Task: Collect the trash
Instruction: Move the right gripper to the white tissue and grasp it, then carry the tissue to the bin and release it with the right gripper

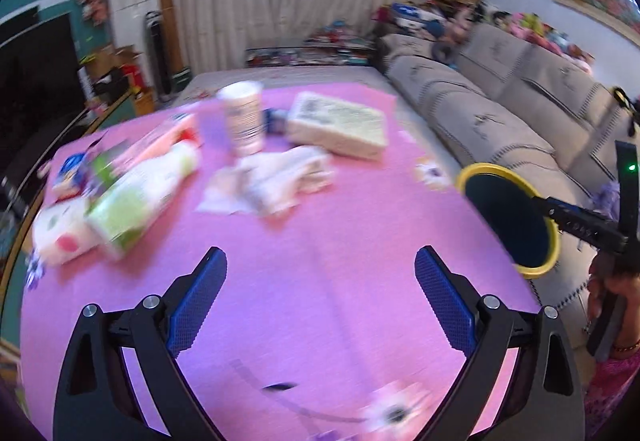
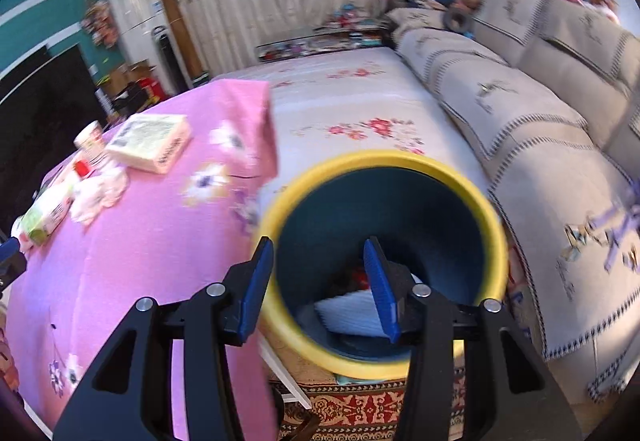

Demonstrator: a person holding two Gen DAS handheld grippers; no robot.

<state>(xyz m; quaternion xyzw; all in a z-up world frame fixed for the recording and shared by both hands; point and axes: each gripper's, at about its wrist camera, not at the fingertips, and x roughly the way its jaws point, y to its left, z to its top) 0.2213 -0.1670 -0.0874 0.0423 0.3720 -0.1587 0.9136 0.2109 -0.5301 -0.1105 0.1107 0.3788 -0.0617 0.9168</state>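
My right gripper (image 2: 318, 281) is shut on the near rim of a dark blue trash bin with a yellow rim (image 2: 400, 169), holding it beside the table's right edge; white and red trash lies inside. The bin also shows in the left wrist view (image 1: 510, 215). My left gripper (image 1: 320, 301) is open and empty above the pink tablecloth (image 1: 320, 241). On the cloth lie crumpled white tissue (image 1: 276, 177), a green and white carton (image 1: 136, 197), a white cup (image 1: 243, 117) and a flat white box (image 1: 340, 123).
A grey sofa (image 2: 540, 129) runs along the right. A white floral cloth (image 2: 340, 101) covers the table beyond the pink one. A patterned rug (image 2: 360, 409) lies below the bin. More small packets (image 1: 68, 169) sit at the table's left edge.
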